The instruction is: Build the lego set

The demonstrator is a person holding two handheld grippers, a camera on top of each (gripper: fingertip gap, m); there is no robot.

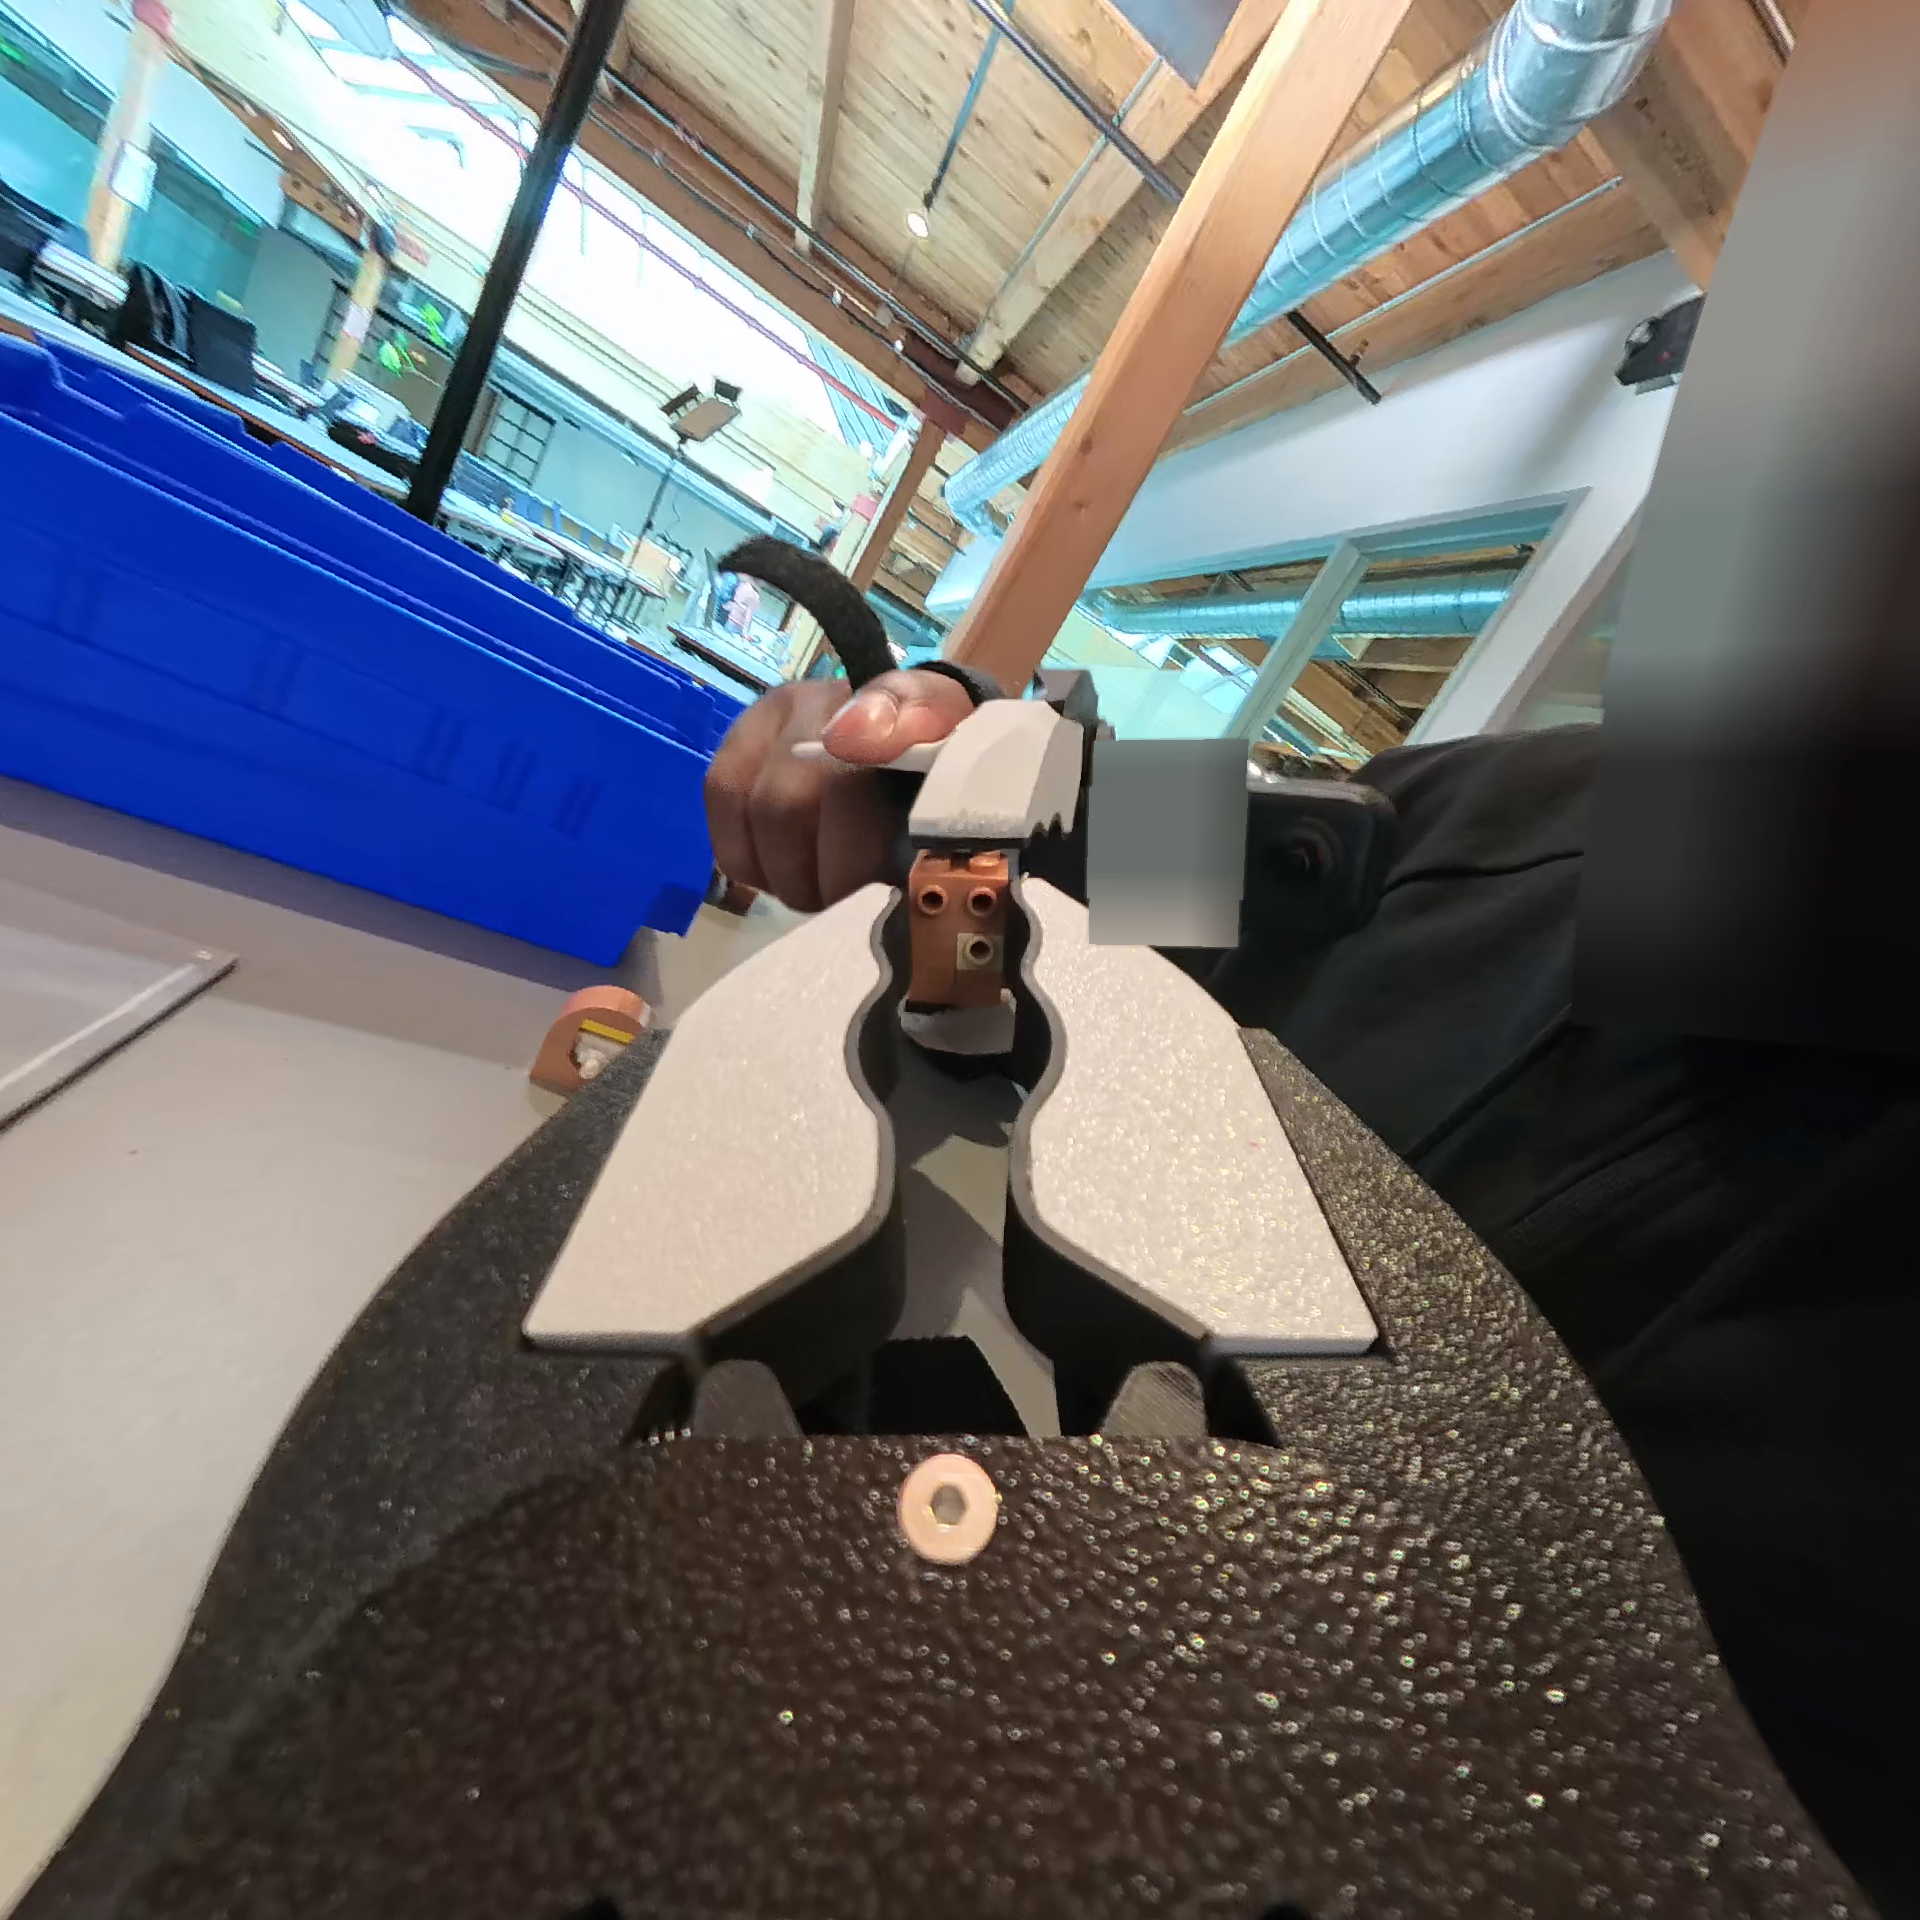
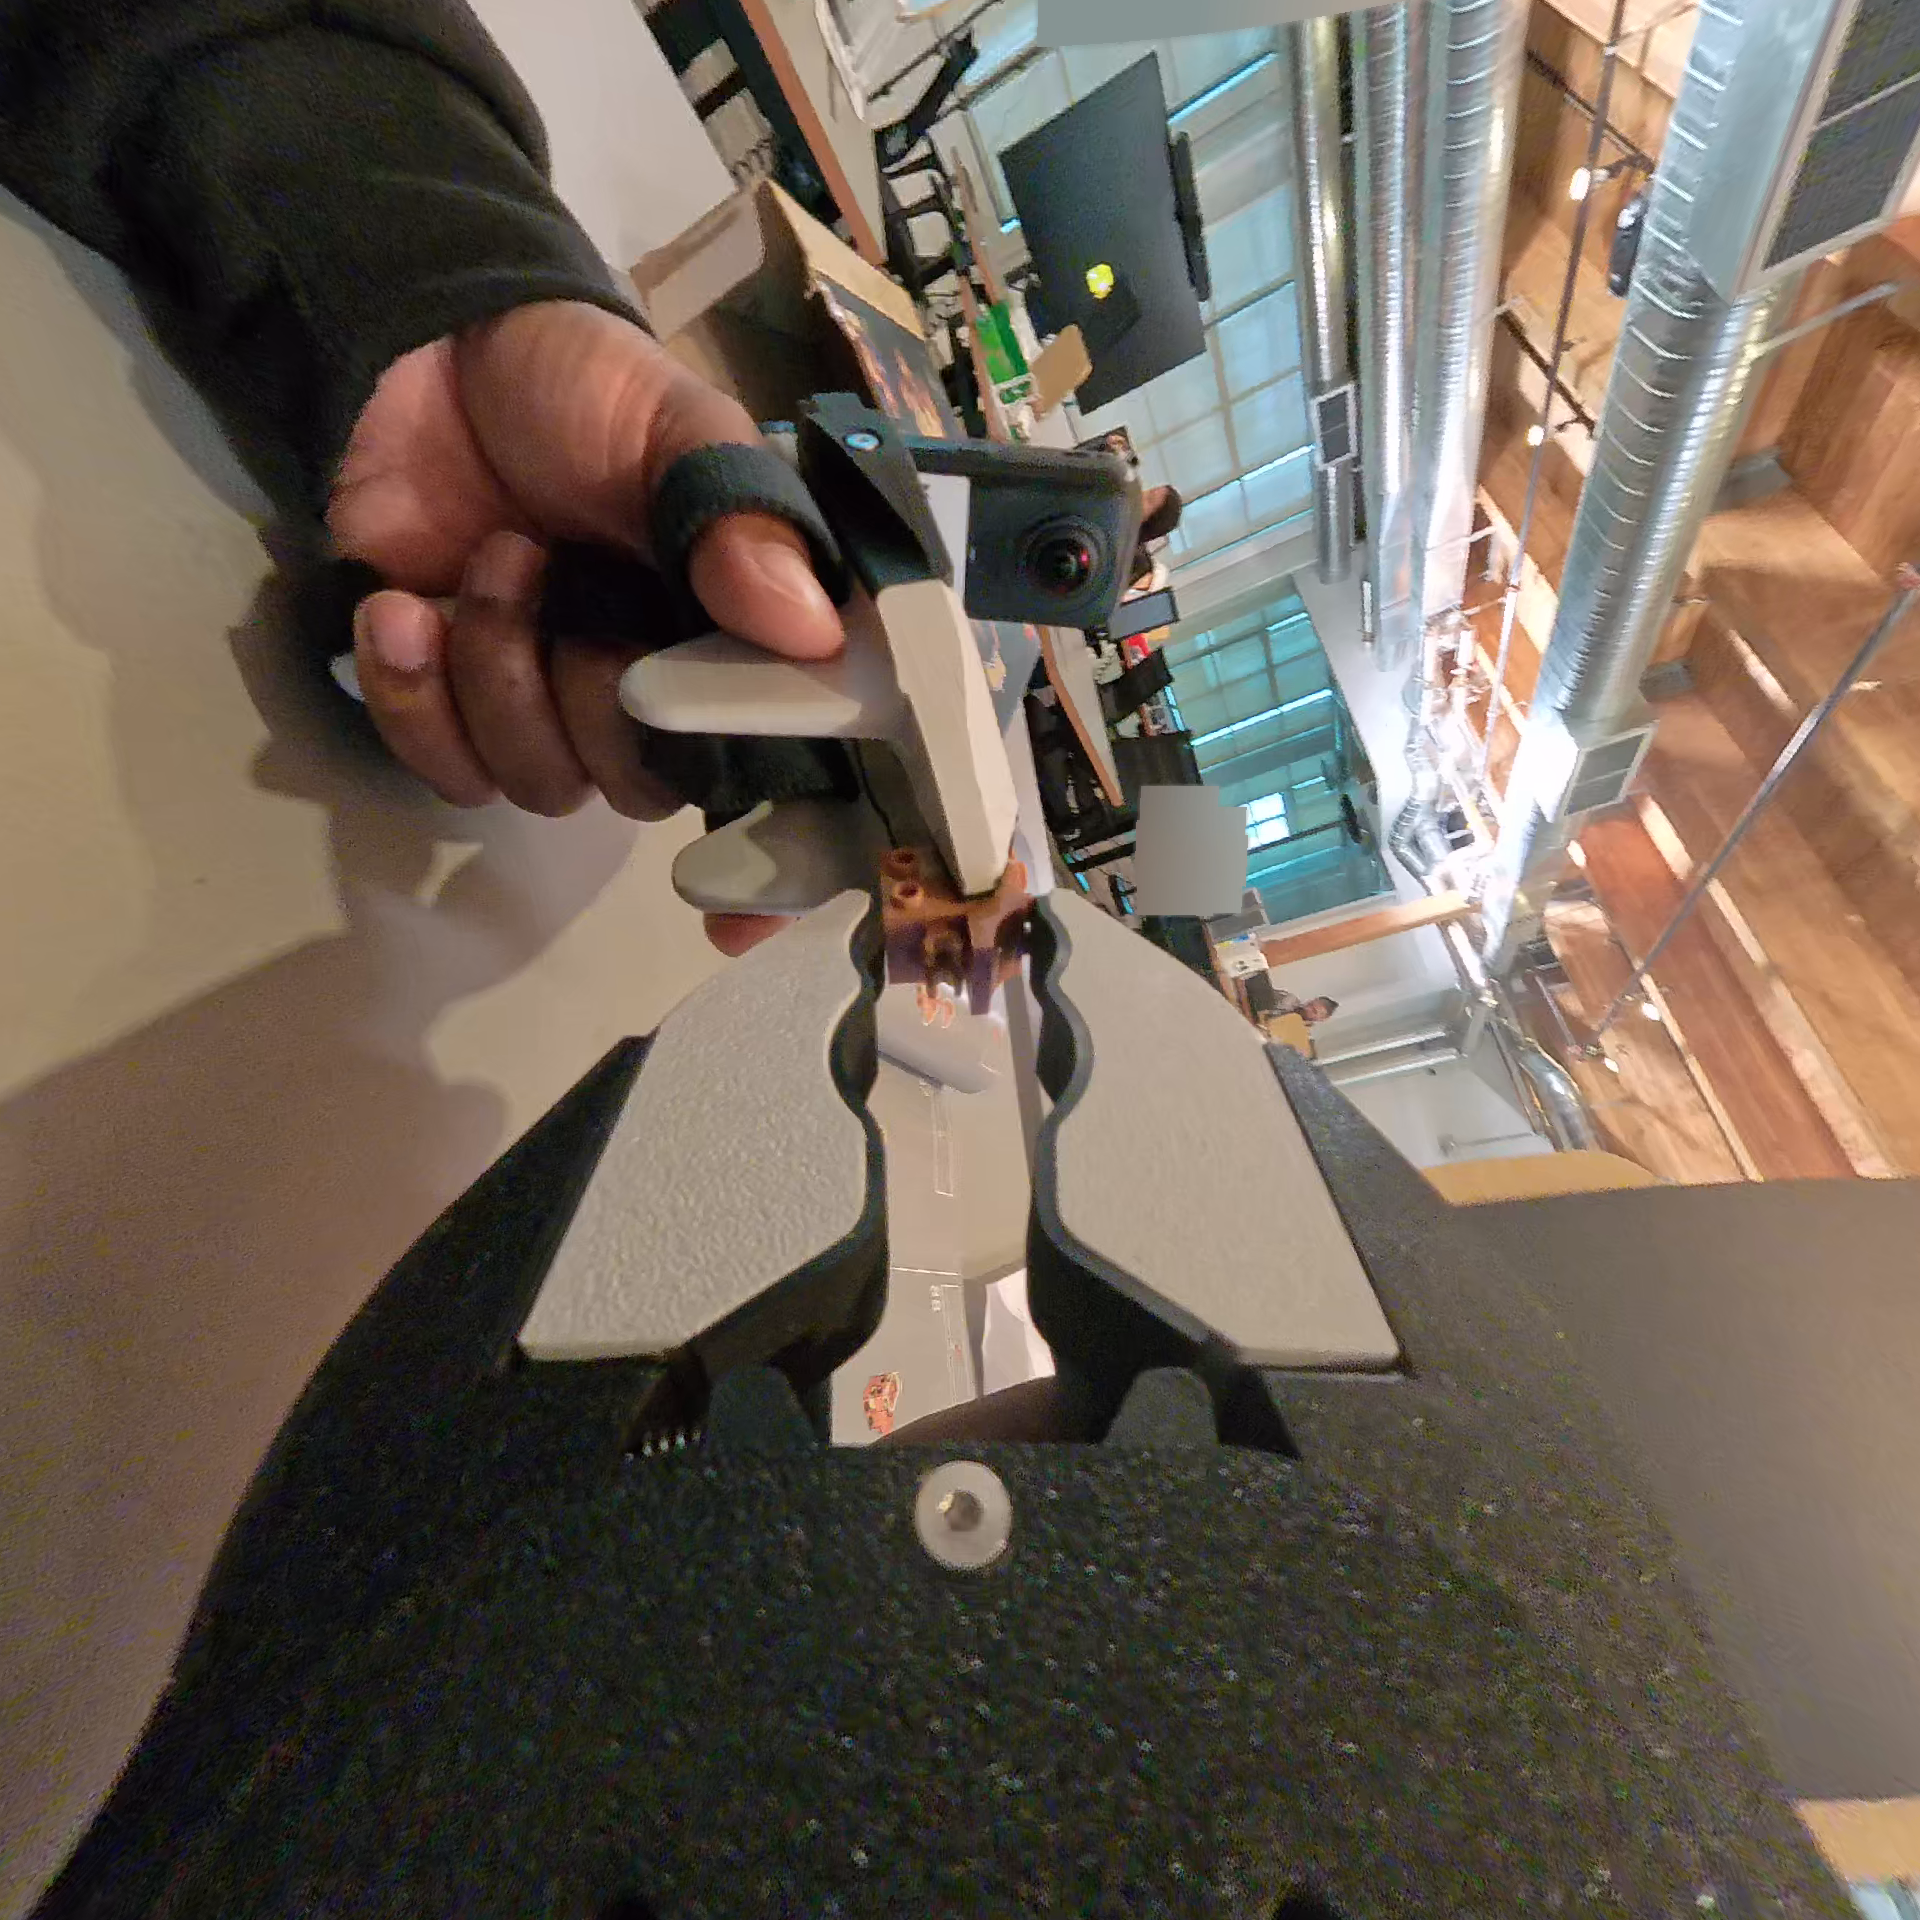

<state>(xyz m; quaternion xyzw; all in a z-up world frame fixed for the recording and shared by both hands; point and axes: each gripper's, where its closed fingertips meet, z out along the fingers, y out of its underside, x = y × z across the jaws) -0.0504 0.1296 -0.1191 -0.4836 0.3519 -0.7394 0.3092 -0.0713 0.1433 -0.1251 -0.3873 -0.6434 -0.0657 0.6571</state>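
A small brown brick assembly (image 1: 951, 935) with studs and one grey piece is held in the air between both grippers. My left gripper (image 1: 956, 914) is shut on it from the sides. The right gripper's white fingers (image 1: 987, 779) clamp it from above and below in the left wrist view. In the right wrist view my right gripper (image 2: 951, 935) is shut on the same brown assembly (image 2: 925, 925). The left gripper's white fingers (image 2: 956, 727) grip it crosswise there. A hand (image 2: 540, 540) holds the left gripper.
Blue plastic bins (image 1: 312, 675) stand at the left on the grey table (image 1: 260, 1247). A brown arch-shaped brick (image 1: 587, 1039) lies on the table near my left gripper. A flat grey sheet (image 1: 94, 997) lies at the far left. A dark sleeve (image 1: 1558, 987) fills the right. Only a small space, under 4 cm, lies between the two pairs of fingers.
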